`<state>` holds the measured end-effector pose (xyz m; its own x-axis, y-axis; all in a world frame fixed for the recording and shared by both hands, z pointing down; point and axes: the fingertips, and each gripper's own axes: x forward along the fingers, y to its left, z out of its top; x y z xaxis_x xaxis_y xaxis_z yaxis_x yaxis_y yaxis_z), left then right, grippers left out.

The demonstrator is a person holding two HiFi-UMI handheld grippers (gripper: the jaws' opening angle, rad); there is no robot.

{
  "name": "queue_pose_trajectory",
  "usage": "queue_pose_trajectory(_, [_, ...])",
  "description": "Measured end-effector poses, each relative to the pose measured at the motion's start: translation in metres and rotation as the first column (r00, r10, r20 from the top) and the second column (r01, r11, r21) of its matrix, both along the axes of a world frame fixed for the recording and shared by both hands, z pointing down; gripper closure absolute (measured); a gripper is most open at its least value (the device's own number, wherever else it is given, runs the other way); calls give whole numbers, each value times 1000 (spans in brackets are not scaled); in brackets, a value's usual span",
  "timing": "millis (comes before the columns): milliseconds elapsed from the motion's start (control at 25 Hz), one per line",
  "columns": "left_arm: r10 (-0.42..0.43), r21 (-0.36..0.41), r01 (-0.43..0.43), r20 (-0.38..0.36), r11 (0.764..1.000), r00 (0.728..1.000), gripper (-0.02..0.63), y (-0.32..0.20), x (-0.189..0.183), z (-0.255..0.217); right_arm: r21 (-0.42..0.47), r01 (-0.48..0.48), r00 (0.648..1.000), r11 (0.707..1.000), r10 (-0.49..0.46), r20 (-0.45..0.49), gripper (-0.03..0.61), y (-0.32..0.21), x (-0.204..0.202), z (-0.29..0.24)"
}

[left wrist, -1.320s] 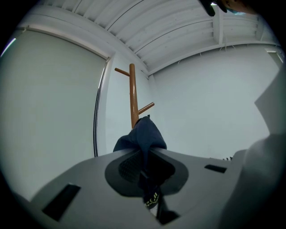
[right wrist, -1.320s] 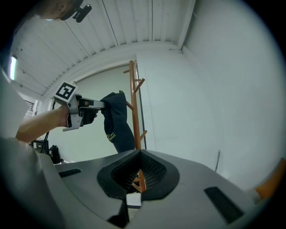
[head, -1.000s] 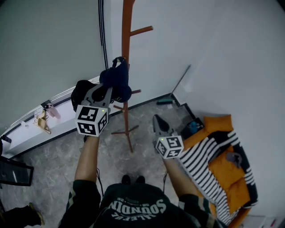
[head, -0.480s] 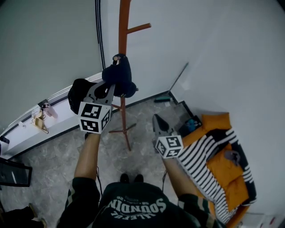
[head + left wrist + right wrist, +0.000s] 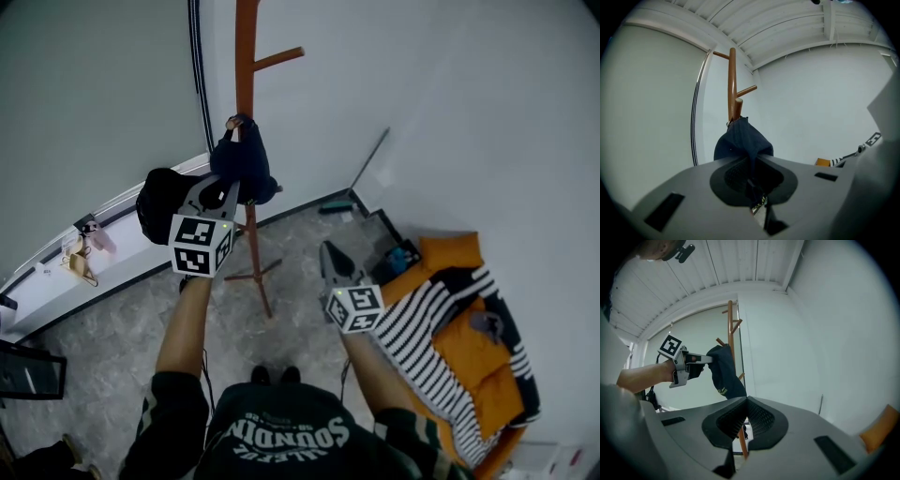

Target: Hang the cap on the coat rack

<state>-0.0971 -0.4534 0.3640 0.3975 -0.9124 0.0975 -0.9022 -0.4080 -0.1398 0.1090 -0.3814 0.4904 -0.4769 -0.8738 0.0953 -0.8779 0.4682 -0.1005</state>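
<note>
**Navy cap at the peg, not yet released**

Navy fabric bunches against the wooden coat rack point(image 5: 246, 56): the cap point(image 5: 242, 169) hangs at one of the lower pegs point(image 5: 738, 104), whose rounded tip shows just above the cloth in the left gripper view. The carrying part of the job looks done. What seems left is to settle the cap over the peg, open up and draw back. Whether the peg already bears the cap's weight cannot be told from these views.

The left claw point(image 5: 230, 192) is clamped on a fold of the cap, with cloth pinched between its jaws. The left arm is stretched forward and raised, forearm nearly straight, so the claw points up along the rack's post.

The right claw point(image 5: 330, 255) is held lower and nearer the body, elbow bent, well apart from the rack. Its jaws are pressed together at the tips with nothing between them, and it looks across at the cap and the left claw from the side.
</note>
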Motion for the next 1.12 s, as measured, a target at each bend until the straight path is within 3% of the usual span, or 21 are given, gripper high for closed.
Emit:
queue_pose_trajectory(400, [16,-18,-16,2,1000,1000,603,-15,5,9,-4,8,1000,1000,-8,-14,578,7,8,-2])
queue_pose_trajectory(1000, [-17,50,20,-69,999,997,538,43,-27,5,0,88,996,996,-88,-4,578,17,-24,0])
queue_pose_trajectory(1120, [-25,36,28,-69,999,997,538,54,-33,14,-2,110,994,994,-110,3,578,20,-35,3])
